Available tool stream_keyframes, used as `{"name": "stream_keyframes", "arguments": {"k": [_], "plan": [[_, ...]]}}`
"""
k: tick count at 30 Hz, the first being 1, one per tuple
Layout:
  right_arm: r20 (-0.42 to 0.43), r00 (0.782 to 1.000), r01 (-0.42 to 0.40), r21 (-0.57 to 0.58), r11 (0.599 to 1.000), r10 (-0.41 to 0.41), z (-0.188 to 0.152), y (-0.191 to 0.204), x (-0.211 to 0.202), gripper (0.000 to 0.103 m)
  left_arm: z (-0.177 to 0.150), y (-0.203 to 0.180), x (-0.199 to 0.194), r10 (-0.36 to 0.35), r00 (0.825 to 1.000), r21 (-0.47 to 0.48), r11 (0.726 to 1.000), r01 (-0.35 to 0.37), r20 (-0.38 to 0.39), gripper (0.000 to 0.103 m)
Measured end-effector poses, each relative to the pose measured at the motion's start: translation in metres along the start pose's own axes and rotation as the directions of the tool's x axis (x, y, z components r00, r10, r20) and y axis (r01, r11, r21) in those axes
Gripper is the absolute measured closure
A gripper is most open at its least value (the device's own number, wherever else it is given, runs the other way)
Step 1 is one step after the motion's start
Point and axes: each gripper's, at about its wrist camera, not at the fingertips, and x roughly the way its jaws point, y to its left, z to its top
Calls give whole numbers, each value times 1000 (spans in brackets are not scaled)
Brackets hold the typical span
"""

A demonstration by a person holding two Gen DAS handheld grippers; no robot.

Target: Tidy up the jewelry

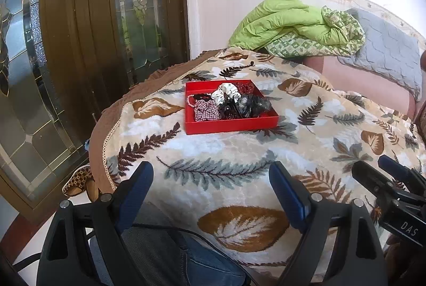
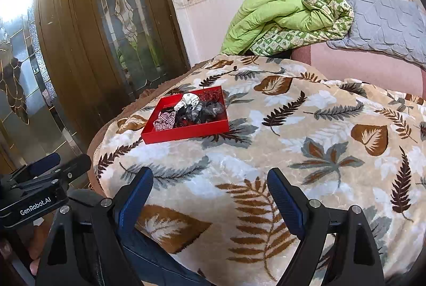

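Nearest the lens, left gripper point(image 1: 211, 174) blue fingers spread wide, nothing between them, hanging over the leaf-print blanket point(image 1: 239, 152); right gripper point(image 2: 210, 180) same, wide apart and empty, low over the blanket's near edge. Task things all sit in the red tray point(image 1: 231, 123) further up the blanket, well apart from both grippers: white scrunchie point(image 1: 226, 94), checked scrunchie point(image 1: 206, 111), black shiny scrunchie point(image 1: 253, 104), dark red one point(image 1: 243, 86) at the back, pearl bracelet point(image 1: 189, 100) against the tray's left side. Nothing loose visible on the blanket, so this fits either a pile waiting to be sorted or items already gathered; can't settle which. Any pick from the tray would want a steep approach on one piece's outer edge, since the pieces overlap and soft fabric drags neighbours. Hard to read: whether the tray has dividers, what lies under the heap, bracelet half covered; a slipper point(image 1: 80, 179) partly cut off by the blanket edge
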Motion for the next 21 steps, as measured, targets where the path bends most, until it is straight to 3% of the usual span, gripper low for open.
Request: {"name": "stream_keyframes", "arguments": {"k": [21], "plan": [[4,1000,0,-20,1000,0,2,5,-1,11,-1,1,1,9,1000,-7,1000,-9,-2,15]]}}
